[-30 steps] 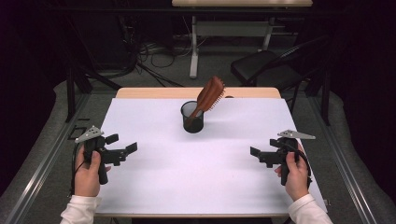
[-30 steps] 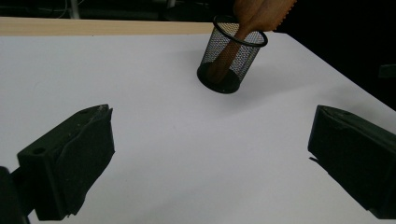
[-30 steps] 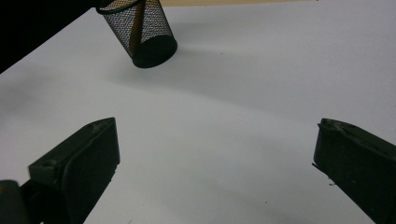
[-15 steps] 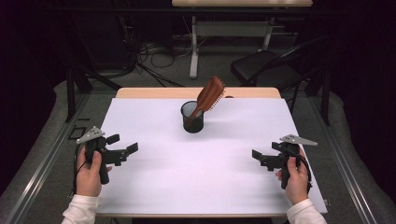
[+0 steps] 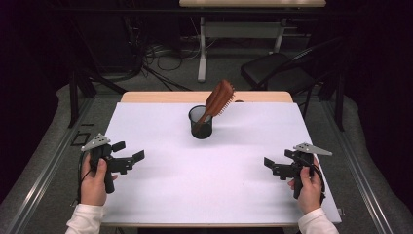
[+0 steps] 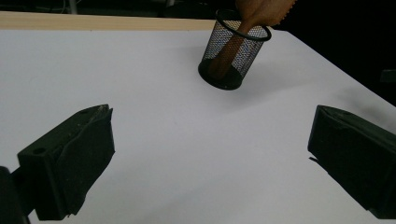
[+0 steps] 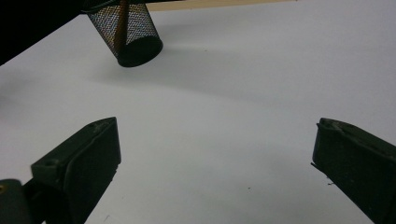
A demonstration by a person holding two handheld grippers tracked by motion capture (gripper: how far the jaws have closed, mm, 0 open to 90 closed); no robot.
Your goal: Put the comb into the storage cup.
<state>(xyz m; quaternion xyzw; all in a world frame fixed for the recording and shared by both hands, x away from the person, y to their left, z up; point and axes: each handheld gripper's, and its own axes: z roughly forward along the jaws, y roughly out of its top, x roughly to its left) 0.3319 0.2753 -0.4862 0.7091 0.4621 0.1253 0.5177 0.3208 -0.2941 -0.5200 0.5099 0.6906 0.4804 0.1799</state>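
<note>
Holding both grippers wide, well short of the cup

My left gripper (image 5: 127, 154) and right gripper (image 5: 271, 165) hover wide over bare white surface (image 5: 204, 185), each holding nothing. Between them, farther back, the mesh cup (image 5: 200, 123) stands with a wooden hairbrush (image 5: 218, 100) leaning out.

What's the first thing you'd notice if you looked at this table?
A brown wooden hairbrush sticking out of a black mesh cup, handle down and leaning to the right, near the far middle of the white table. Nearer the person, the left gripper and right gripper sit wide open at the two sides.
</note>
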